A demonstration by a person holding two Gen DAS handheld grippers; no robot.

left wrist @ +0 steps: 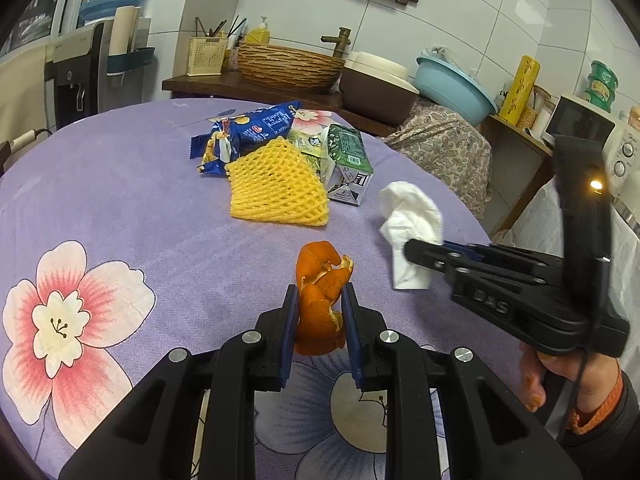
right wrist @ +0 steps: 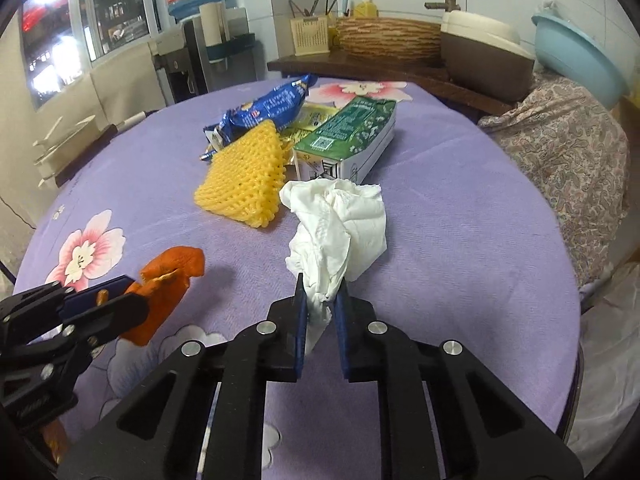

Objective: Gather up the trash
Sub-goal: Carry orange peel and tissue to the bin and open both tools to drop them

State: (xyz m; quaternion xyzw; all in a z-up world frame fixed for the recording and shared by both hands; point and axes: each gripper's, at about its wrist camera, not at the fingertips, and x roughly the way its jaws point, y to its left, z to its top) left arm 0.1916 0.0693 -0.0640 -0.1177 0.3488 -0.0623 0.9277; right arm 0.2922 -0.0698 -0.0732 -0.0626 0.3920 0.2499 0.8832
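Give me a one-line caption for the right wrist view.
Right gripper pinching a crumpled white tissue above the purple floral tablecloth.

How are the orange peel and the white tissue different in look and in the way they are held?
Colour: the orange peel is bright orange; the white tissue is plain white.
Form: the orange peel is stiff and curled; the white tissue is soft and crumpled.
Holder: the left gripper is shut on the orange peel; the right gripper pinches the white tissue by its lower end.
Shared: both are held over the purple tablecloth.
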